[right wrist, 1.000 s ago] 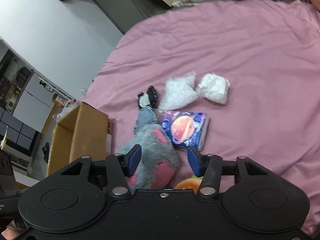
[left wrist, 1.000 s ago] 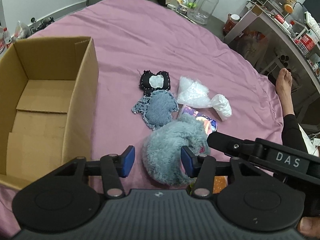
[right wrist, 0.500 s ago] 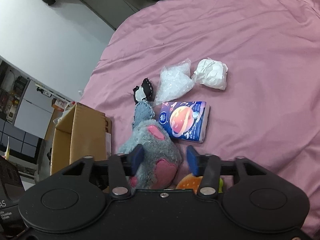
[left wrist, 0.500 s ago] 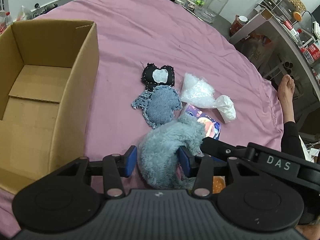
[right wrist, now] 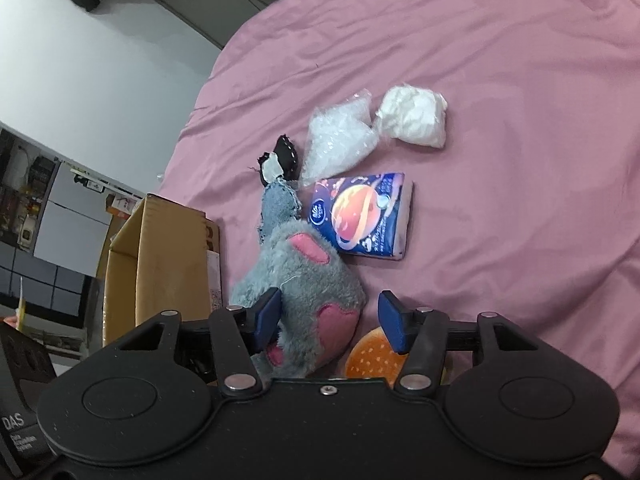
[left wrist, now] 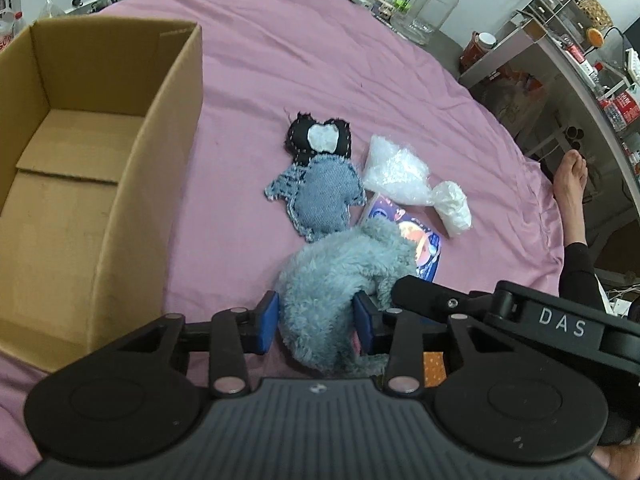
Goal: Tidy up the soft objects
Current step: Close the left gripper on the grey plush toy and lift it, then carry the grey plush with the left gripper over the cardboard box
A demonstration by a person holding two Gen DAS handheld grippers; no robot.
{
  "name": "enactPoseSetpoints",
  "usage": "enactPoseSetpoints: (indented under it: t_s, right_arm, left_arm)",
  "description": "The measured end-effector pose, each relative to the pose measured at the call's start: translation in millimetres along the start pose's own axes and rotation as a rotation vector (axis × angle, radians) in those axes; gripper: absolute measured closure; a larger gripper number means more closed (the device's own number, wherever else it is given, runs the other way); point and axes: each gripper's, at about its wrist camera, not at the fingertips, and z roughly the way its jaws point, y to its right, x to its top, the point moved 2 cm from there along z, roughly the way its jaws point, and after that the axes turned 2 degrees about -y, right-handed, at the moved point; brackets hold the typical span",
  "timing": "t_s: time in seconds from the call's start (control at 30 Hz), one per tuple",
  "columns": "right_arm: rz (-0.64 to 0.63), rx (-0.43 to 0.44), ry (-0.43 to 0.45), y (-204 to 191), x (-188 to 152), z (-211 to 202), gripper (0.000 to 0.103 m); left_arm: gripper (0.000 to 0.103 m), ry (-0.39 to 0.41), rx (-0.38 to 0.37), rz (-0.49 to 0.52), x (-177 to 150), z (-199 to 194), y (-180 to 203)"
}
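A grey plush toy (left wrist: 340, 280) with pink patches (right wrist: 308, 288) lies on the pink bedspread. My left gripper (left wrist: 316, 318) is shut on the plush, its blue pads pressing both sides. My right gripper (right wrist: 330, 316) is open, its left pad against the plush and its right pad over an orange burger toy (right wrist: 372, 356). Beyond lie a denim doll (left wrist: 320, 192), a blue tissue pack (right wrist: 360, 216), a clear plastic bag (left wrist: 394, 168) and a white wad (right wrist: 414, 116). An open, empty cardboard box (left wrist: 172, 128) stands at left.
The right gripper's black body (left wrist: 520, 320) crosses the left wrist view at lower right. A bare foot (left wrist: 570, 180) rests at the bed's right edge. A desk with clutter (left wrist: 580, 52) and a large clear jar (left wrist: 432, 4) stand past the bed.
My left gripper has closed in on the grey plush until its pads squeeze it. Both grippers have moved slightly forward over the toys.
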Motion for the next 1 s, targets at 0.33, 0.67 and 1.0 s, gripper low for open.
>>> enactPoseSetpoints:
  t_s: [0.33, 0.67, 1.0]
  right_arm:
    - [-0.078, 0.047, 0.049, -17, -6, -19, 0.077]
    - [-0.104, 0.109, 0.108, -44, 0, -35, 0.077]
    - [-0.086, 0.170, 0.143, -75, 8, -34, 0.078]
  left_arm:
    - [0.072, 0.016, -0.024, -0.021, -4, -11, 2]
    - [0.072, 0.094, -0.029, 0.012, 10, -43, 8]
    - [0.073, 0.156, -0.022, 0.018, 28, -70, -1]
